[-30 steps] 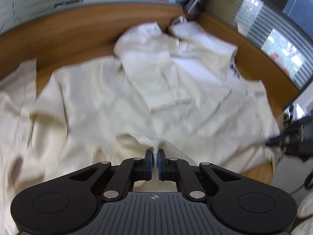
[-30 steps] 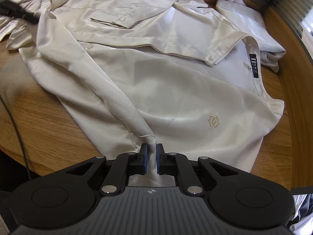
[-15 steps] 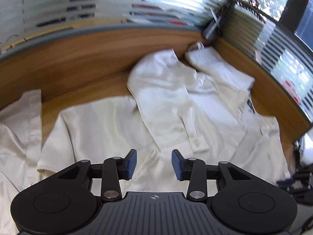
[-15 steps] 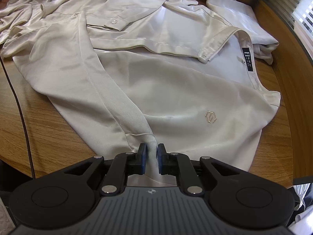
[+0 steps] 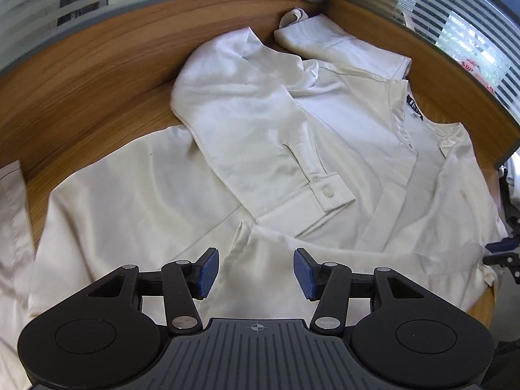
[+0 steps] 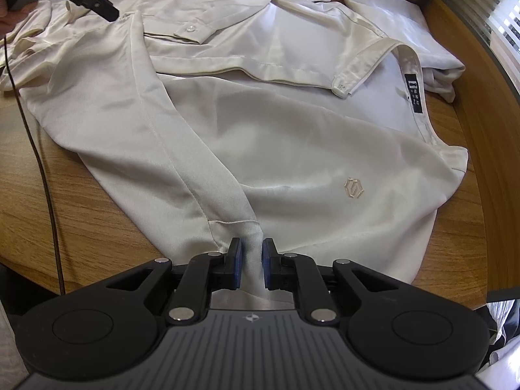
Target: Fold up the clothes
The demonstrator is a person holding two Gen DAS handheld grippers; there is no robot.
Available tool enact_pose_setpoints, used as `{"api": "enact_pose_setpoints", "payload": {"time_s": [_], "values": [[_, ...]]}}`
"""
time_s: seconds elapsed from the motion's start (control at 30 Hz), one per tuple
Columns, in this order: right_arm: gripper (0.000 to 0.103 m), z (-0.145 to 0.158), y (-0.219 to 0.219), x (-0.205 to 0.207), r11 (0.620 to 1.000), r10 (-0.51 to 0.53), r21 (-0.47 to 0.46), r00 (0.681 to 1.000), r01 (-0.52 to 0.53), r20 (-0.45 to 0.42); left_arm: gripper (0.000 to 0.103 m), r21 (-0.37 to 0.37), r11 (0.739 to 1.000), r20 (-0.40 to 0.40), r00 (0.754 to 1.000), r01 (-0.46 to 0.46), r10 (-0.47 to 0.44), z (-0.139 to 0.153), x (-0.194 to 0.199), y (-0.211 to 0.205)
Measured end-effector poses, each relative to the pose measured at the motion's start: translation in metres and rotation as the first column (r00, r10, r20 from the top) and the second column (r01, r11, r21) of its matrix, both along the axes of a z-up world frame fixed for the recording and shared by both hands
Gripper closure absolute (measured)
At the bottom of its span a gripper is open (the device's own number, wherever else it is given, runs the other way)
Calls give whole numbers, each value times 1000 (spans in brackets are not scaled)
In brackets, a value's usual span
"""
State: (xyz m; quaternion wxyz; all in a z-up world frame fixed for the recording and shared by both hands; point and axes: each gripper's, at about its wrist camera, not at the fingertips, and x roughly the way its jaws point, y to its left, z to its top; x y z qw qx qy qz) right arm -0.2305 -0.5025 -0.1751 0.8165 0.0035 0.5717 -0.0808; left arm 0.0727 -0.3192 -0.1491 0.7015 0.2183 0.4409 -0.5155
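A cream long-sleeved shirt point(image 5: 292, 136) lies spread on the wooden table, with both sleeves folded across its body; it also shows in the right wrist view point(image 6: 292, 136). My left gripper point(image 5: 256, 272) is open and empty just above the shirt's side fold. Its tip also shows at the top left of the right wrist view point(image 6: 97, 6). My right gripper point(image 6: 249, 260) has its jaws slightly apart around the shirt's near hem fold, with the cloth between the pads.
The round wooden table point(image 5: 97, 74) has a raised rim and a glass wall with blinds behind it. Another pale garment point(image 5: 13, 227) lies at the left. A thin black cable point(image 6: 39, 149) runs over the table's left edge.
My left gripper let go of the shirt, opened wide and moved up over it. My right gripper's jaws parted a little around the hem fold.
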Motion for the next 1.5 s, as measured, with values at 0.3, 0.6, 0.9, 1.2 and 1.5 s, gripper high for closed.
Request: {"api": "enact_pose_setpoints", "payload": {"time_s": [0.3,0.6,0.9,1.2,1.5], "values": [[89,3,3,0,999,-32,1,999,32,-1,50,-13,1000,-67,997,-28,28,-16,10,-13],[64,31,8,-19,994,-92,74,992,85,87,81,-48,995,-125,989,-89,82,-24,14,-8],[62,22,45,-28,999,20,49,996,-24,83,92,-104,990,-77,993,-96,88,-5,5,0],[81,-3,57,-17,991,131,-43,991,-129,38,94,-176,974,-55,990,-139,131,36,-15,40],[99,25,60,-39,966,257,-54,960,-252,111,96,-196,938,-40,958,-286,284,72,-53,108]]}}
